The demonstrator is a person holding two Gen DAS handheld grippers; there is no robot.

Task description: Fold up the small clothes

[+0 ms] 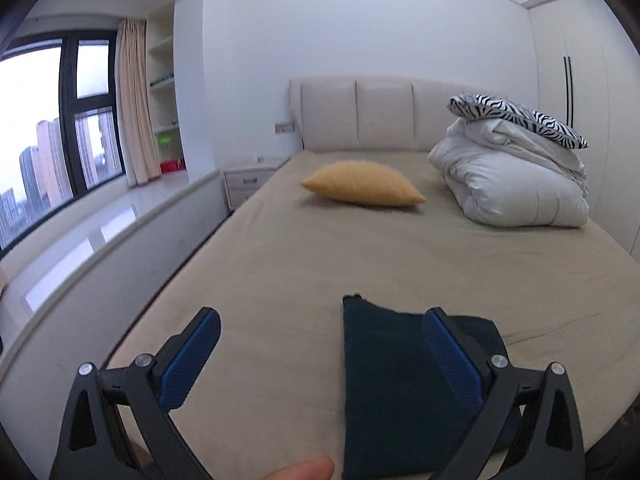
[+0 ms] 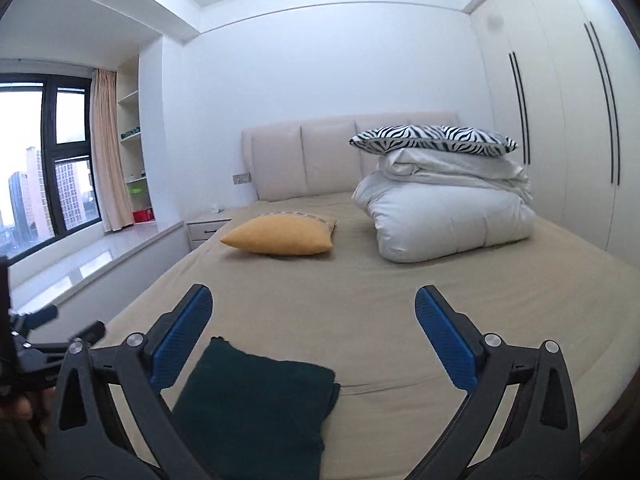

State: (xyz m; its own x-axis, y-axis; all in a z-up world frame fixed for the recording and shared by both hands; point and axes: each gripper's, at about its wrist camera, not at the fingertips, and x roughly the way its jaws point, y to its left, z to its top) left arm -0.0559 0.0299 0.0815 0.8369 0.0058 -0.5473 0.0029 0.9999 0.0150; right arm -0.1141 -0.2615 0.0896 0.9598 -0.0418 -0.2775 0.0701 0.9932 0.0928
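A dark teal garment (image 1: pixel 396 384), folded into a neat rectangle, lies flat on the beige bed sheet (image 1: pixel 320 256) near the foot of the bed. It also shows in the right wrist view (image 2: pixel 256 404). My left gripper (image 1: pixel 320 324) is open and empty above the sheet, its right finger over the garment's right part. My right gripper (image 2: pixel 314 300) is open and empty, with the garment low between its fingers, nearer the left one. Part of the left gripper (image 2: pixel 36 340) shows at the left edge of the right wrist view.
A yellow cushion (image 1: pixel 364 184) lies mid-bed. A folded white duvet (image 1: pixel 512 184) with a zebra-print pillow (image 1: pixel 520 116) on top sits at the head, right side. A nightstand (image 1: pixel 248 180) and window ledge lie left; a white wardrobe (image 2: pixel 560 120) stands right.
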